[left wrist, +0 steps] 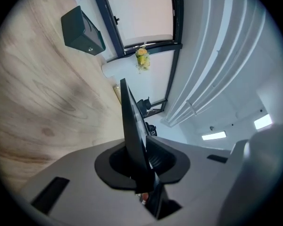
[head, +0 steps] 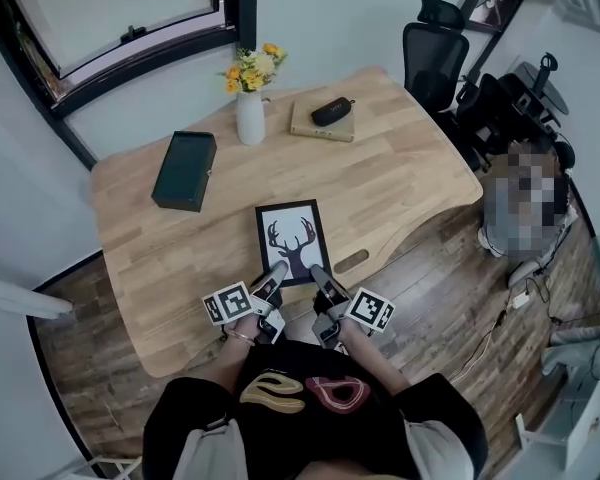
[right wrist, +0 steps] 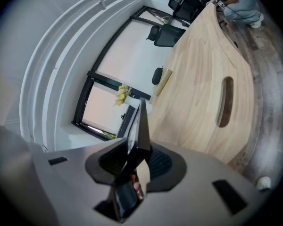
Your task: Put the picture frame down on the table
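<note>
picture frame (head: 293, 241), near corners in left gripper (head: 276, 273) and right gripper (head: 318, 274)

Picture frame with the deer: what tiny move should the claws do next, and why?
Probably lower it gently until it lies flat, with both claws shut. The left claw and the right claw each pinch the near edge of the picture frame, which is over bare wood at the front of the table. I cannot tell that it rests there yet.
</note>
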